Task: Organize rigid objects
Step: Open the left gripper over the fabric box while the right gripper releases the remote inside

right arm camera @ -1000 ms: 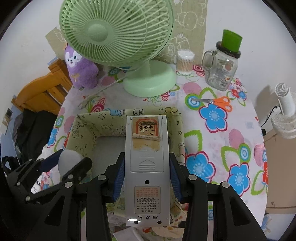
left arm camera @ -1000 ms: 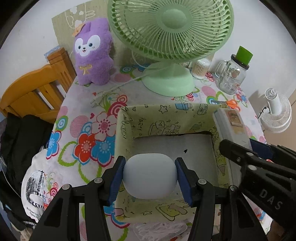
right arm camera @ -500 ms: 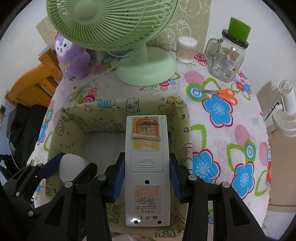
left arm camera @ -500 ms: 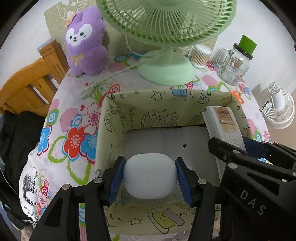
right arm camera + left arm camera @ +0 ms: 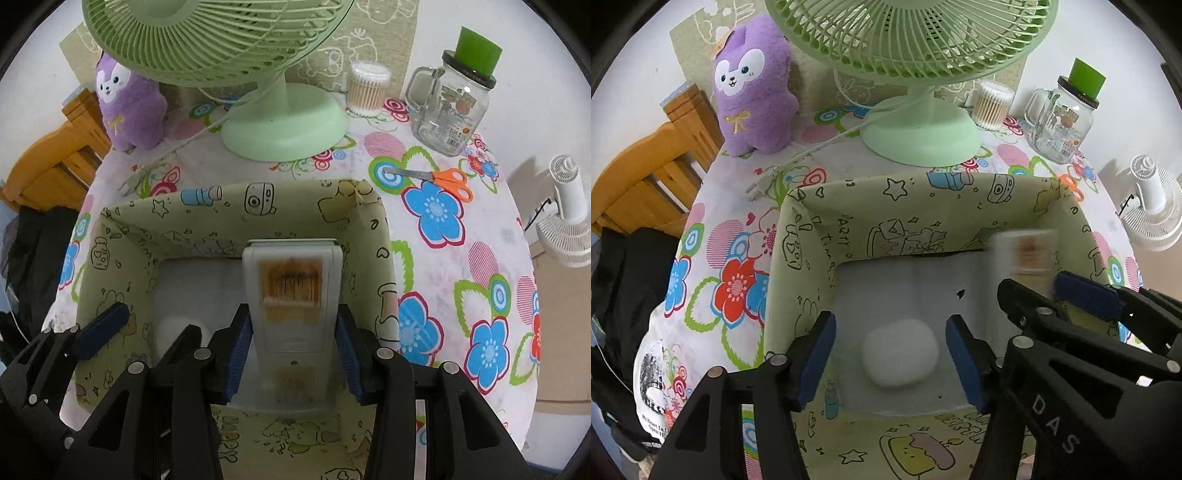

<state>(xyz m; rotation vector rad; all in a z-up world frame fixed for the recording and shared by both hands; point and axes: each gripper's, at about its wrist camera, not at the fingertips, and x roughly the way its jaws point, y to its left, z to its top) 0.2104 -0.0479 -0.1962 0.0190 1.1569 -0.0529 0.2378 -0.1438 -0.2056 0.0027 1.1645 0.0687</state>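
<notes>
Both wrist cameras look steeply down from close above into the cartoon-print storage box (image 5: 905, 236) (image 5: 229, 221), each sighting along its own gripper's fingers. They sit side by side, so both share the box, the green desk fan (image 5: 919, 140) (image 5: 284, 125) and the floral tablecloth (image 5: 738, 280) (image 5: 461, 295). The fisheye edges are perhaps too warped to judge.

Both grippers crowd the fabric box (image 5: 916, 229); the right gripper (image 5: 1052, 295) hems the left gripper (image 5: 890, 347). Green fan (image 5: 919, 136) blocks beyond; open tablecloth (image 5: 491, 266) right.
</notes>
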